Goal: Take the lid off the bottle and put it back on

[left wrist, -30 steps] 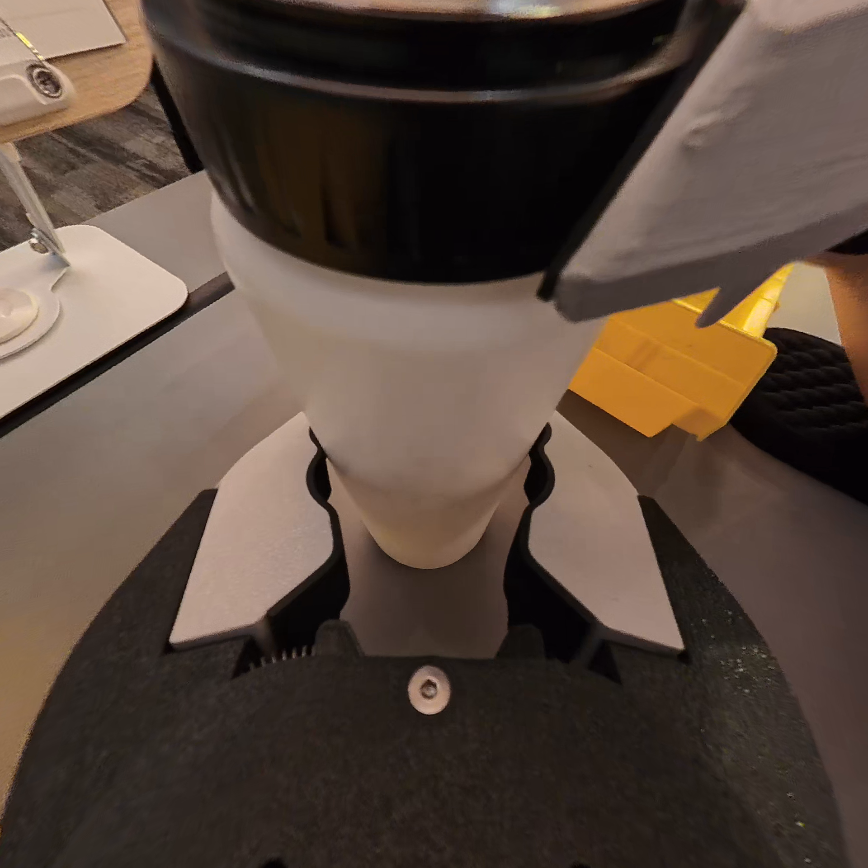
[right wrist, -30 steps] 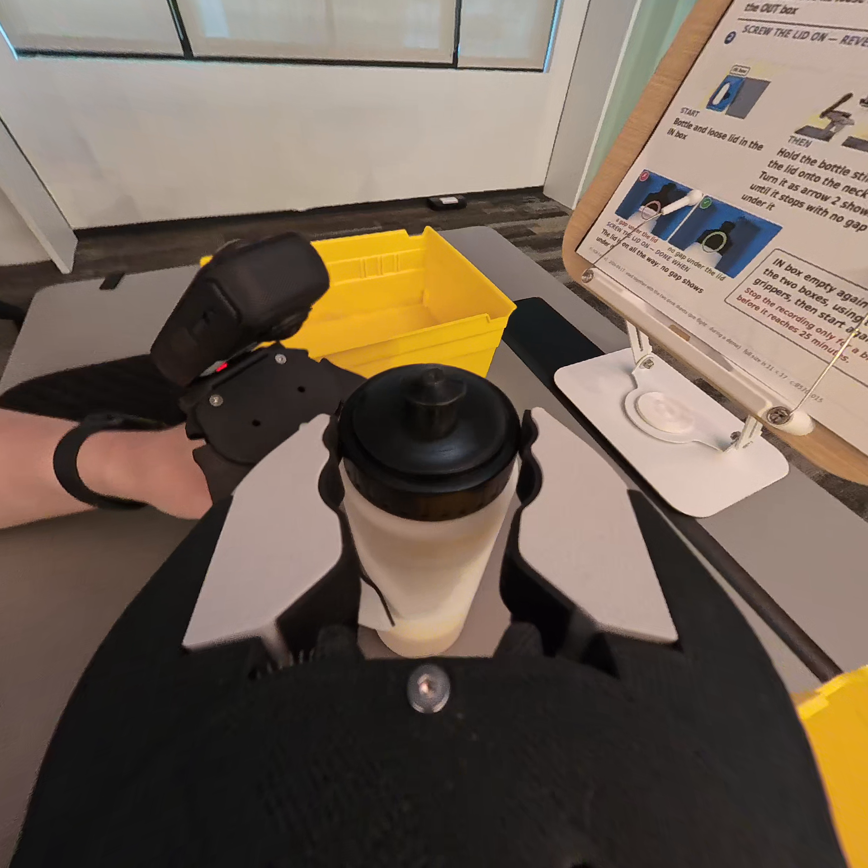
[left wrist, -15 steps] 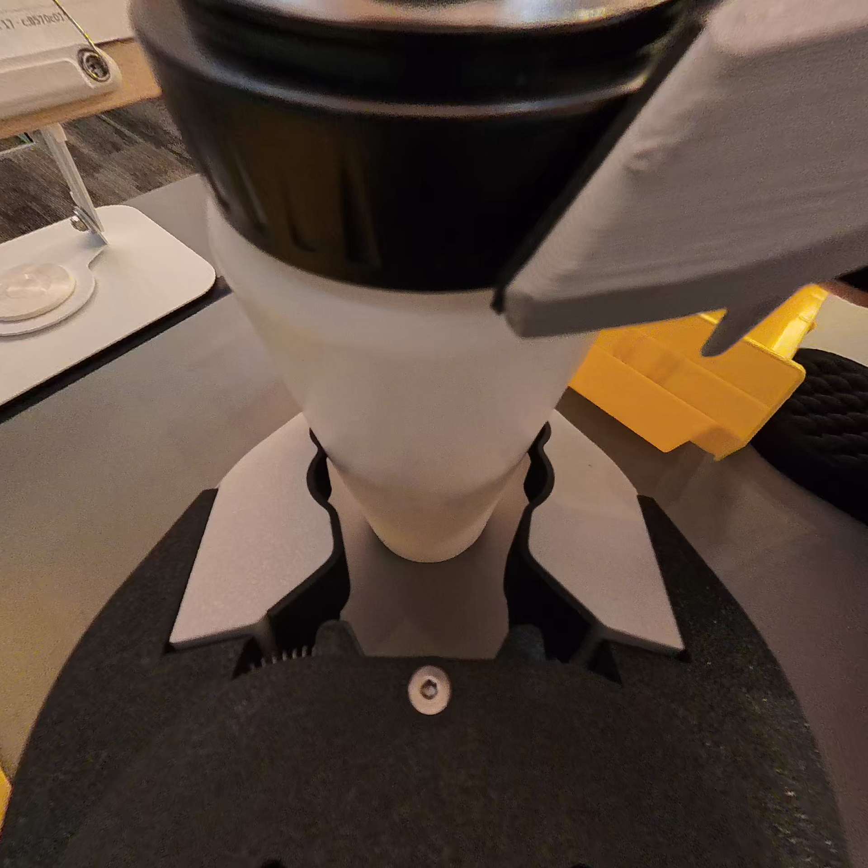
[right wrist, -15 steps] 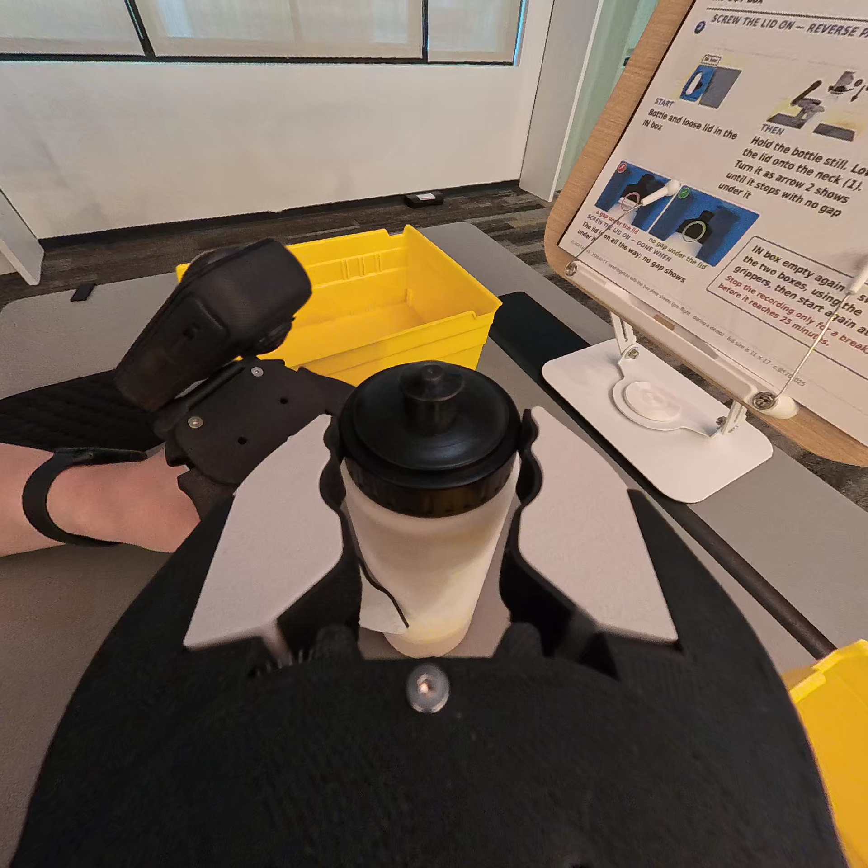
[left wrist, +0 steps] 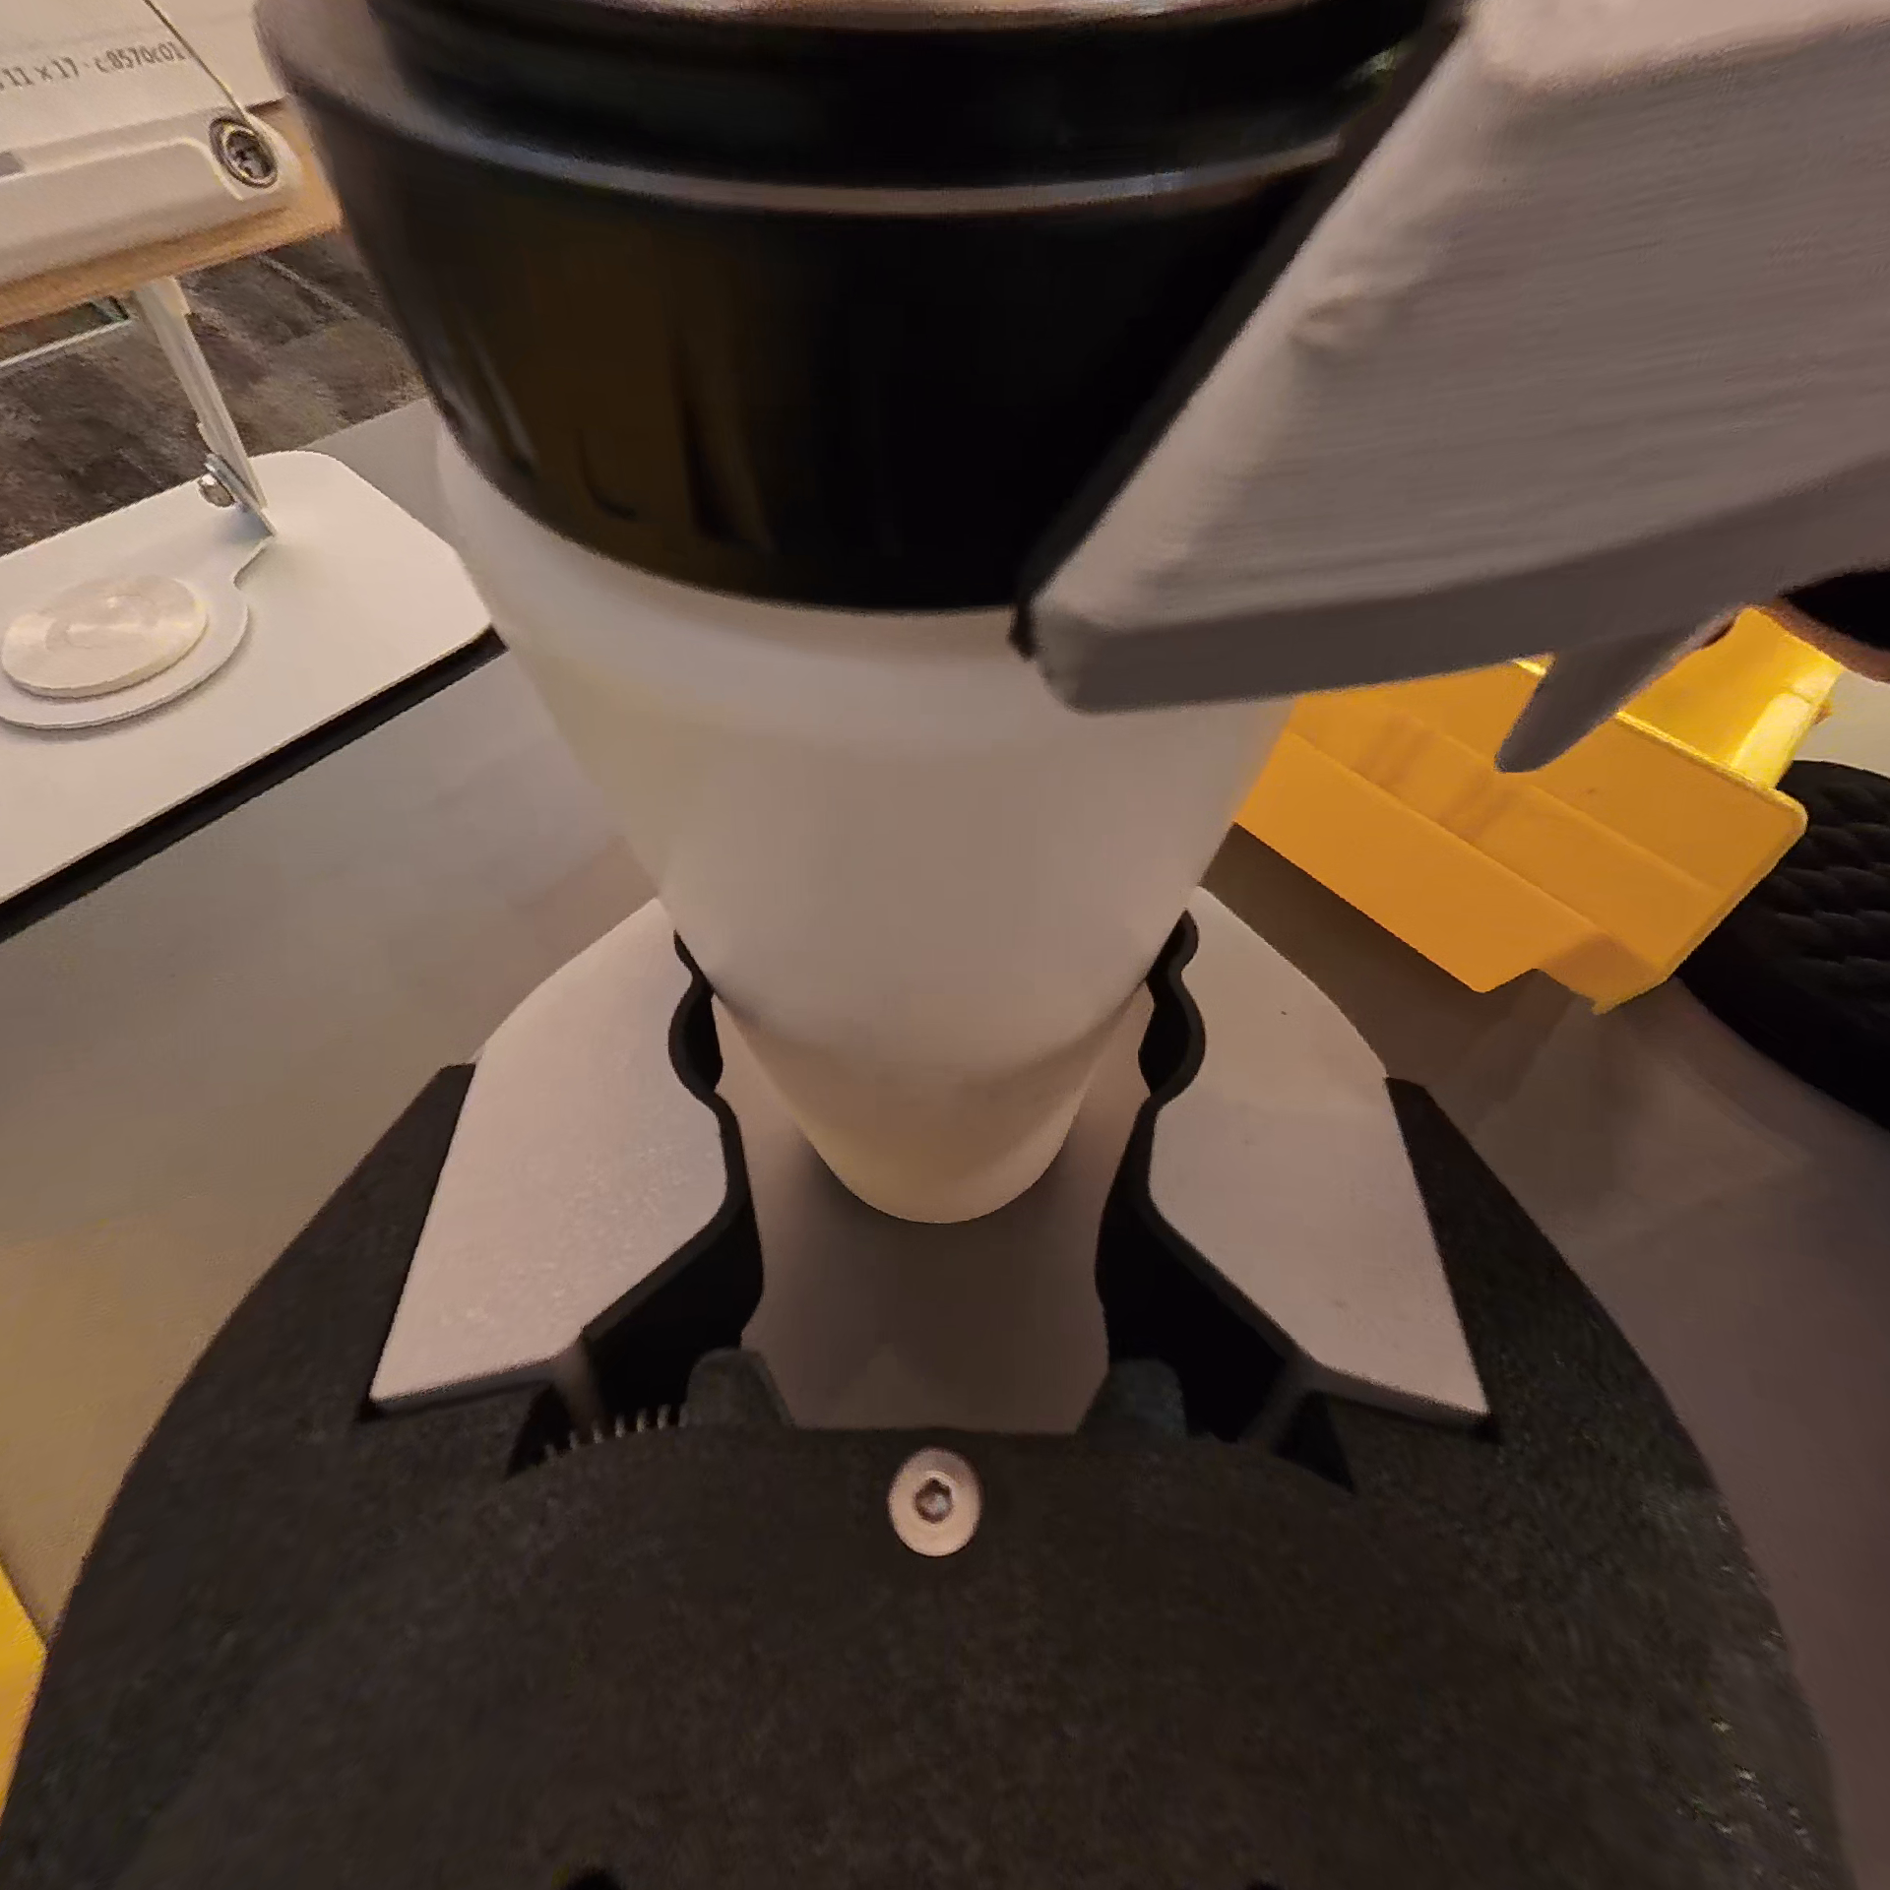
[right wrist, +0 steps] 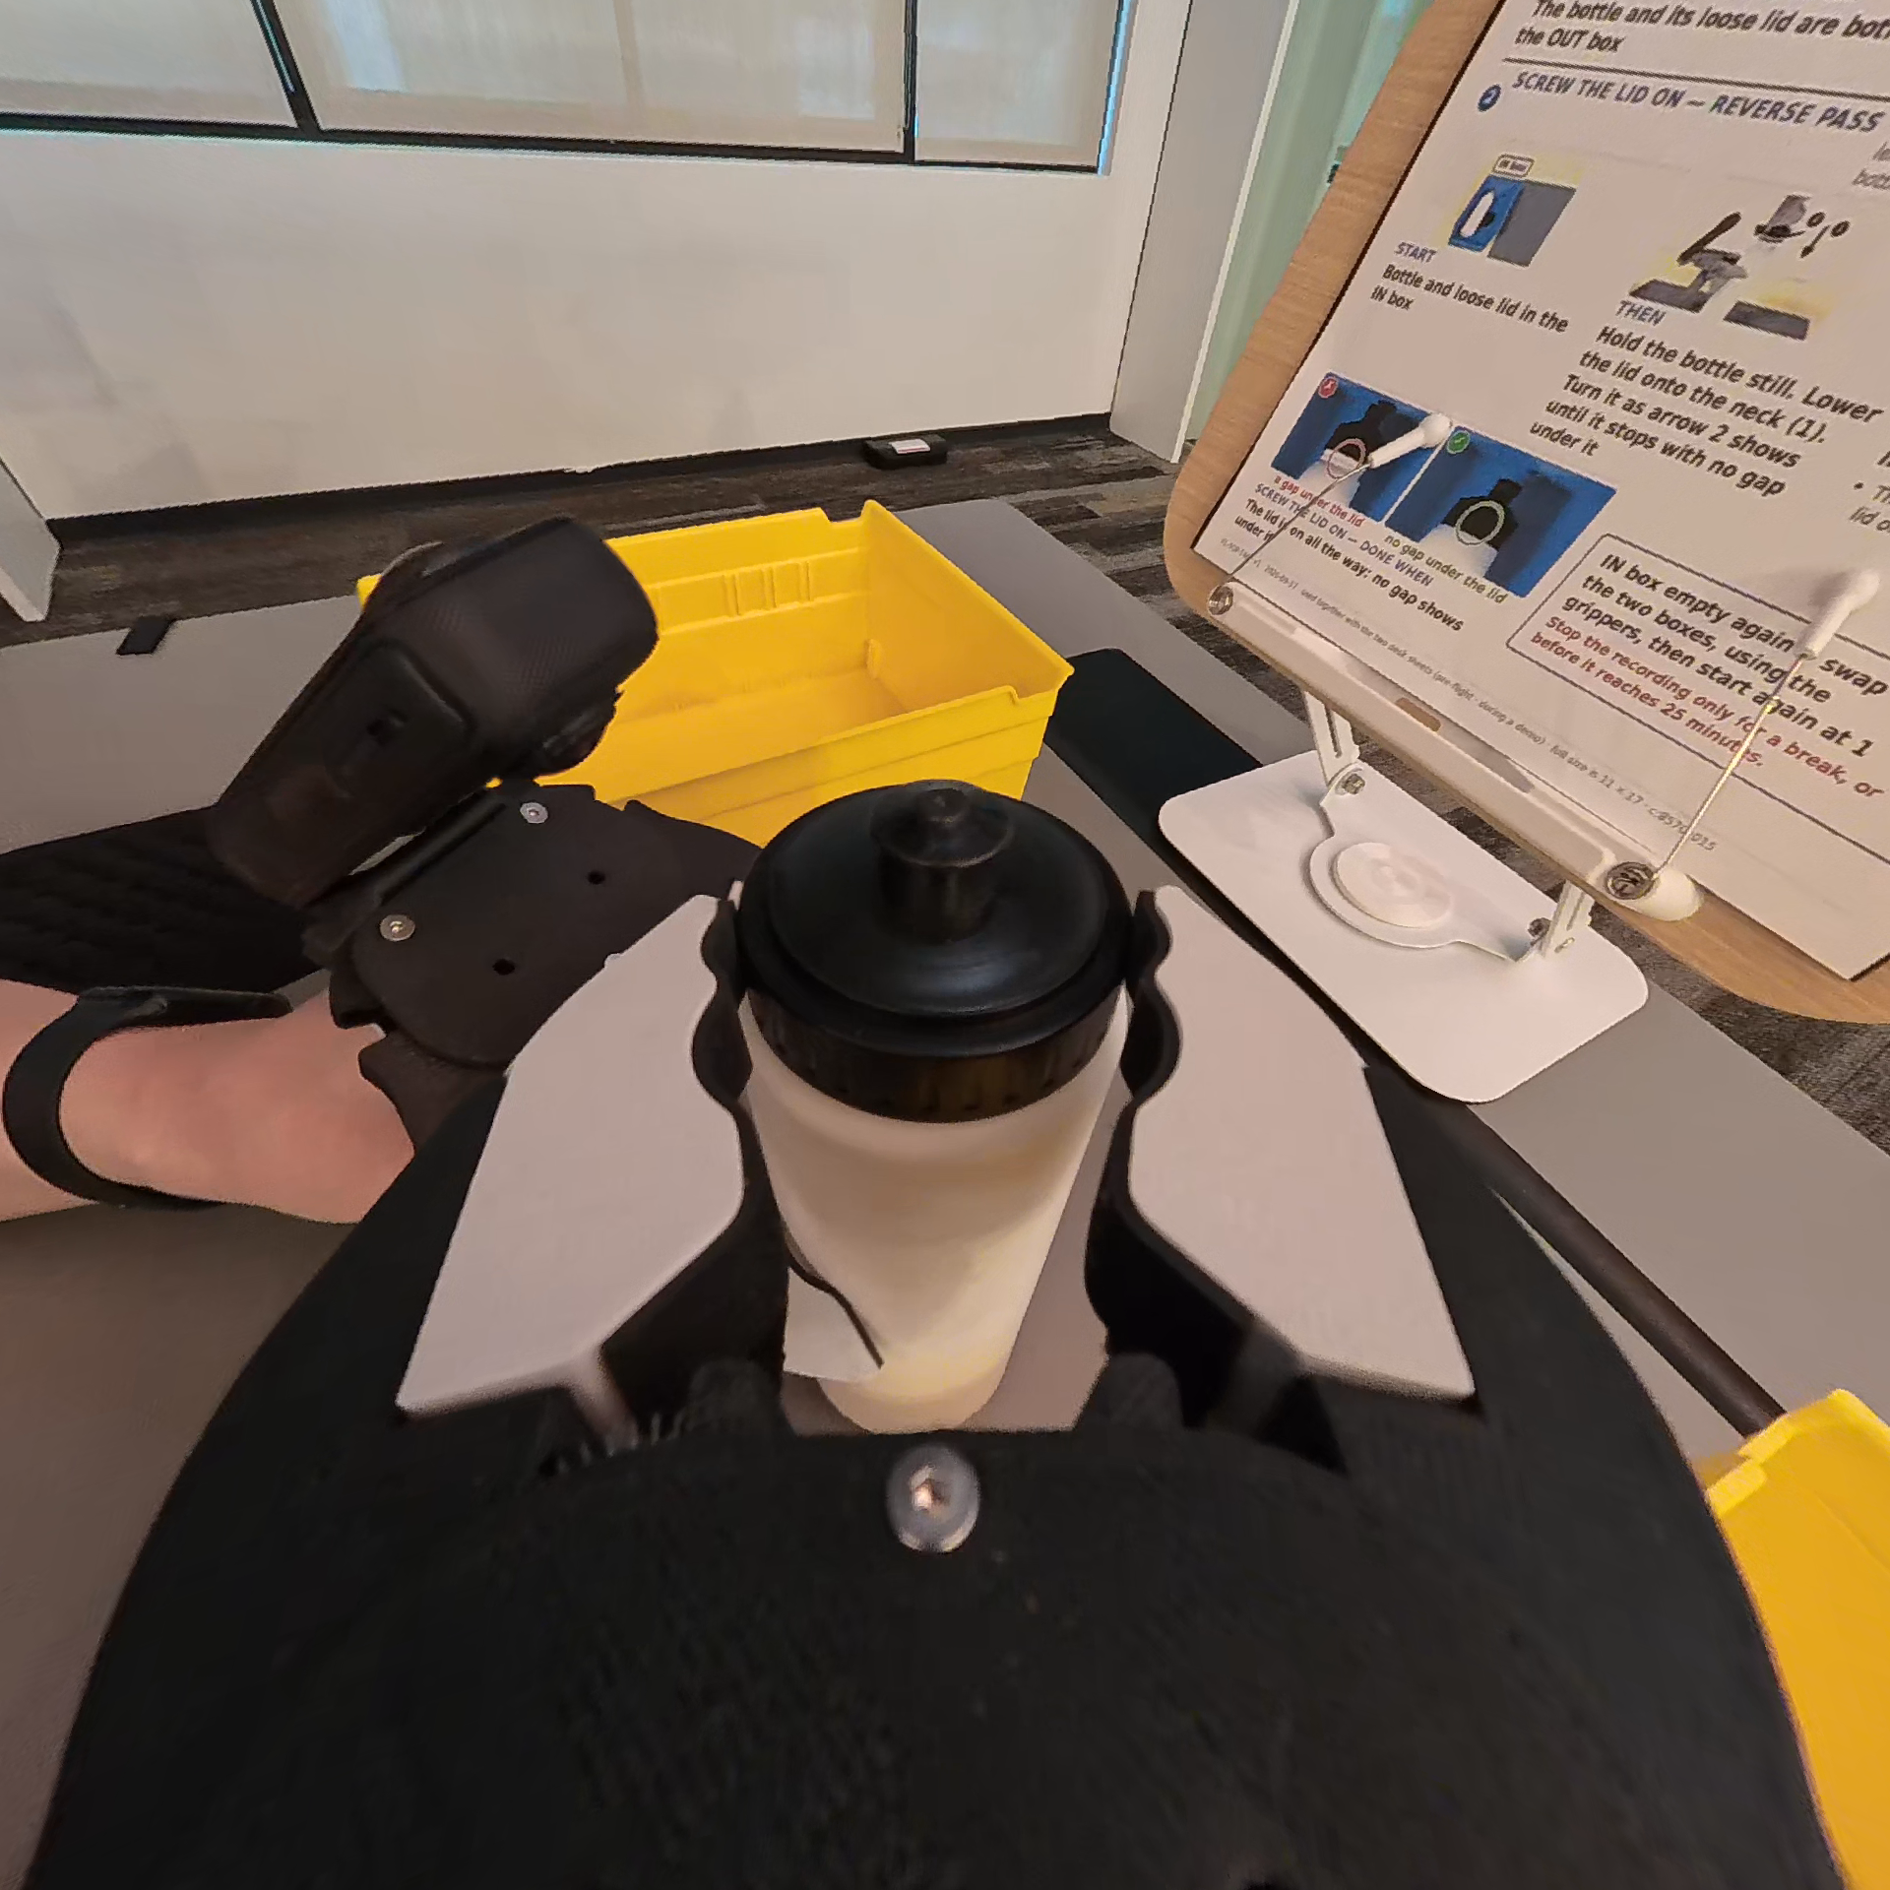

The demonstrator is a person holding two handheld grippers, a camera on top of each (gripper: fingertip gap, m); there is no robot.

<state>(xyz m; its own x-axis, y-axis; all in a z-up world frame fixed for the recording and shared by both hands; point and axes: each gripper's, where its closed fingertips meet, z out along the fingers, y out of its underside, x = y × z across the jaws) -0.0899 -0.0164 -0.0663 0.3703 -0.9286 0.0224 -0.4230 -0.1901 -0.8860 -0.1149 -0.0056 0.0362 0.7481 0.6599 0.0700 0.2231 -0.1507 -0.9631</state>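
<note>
Grey table [right wrist: 1688,1176] with two yellow bins — white bottle [right wrist: 920,1207] upright between both grippers.

Left gripper [left wrist: 931,1007] is clamped on the bottle's lower body; right gripper [right wrist: 926,982] is clamped on the black lid [right wrist: 926,941], seated on the neck — an instruction board [right wrist: 1636,409] stands nearby.

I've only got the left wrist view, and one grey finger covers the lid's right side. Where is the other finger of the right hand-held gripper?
Observer: Opposite it. The right hand-held gripper has one finger against each side of the black lid.
Operator: Anything on top of the lid?
Observer: A short black spout stands at its centre, clear of both fingers.
Operator: Is the yellow box on my right empty?
Observer: The yellow box is open, and nothing shows inside, though the other gripper's body hides one corner.
</note>
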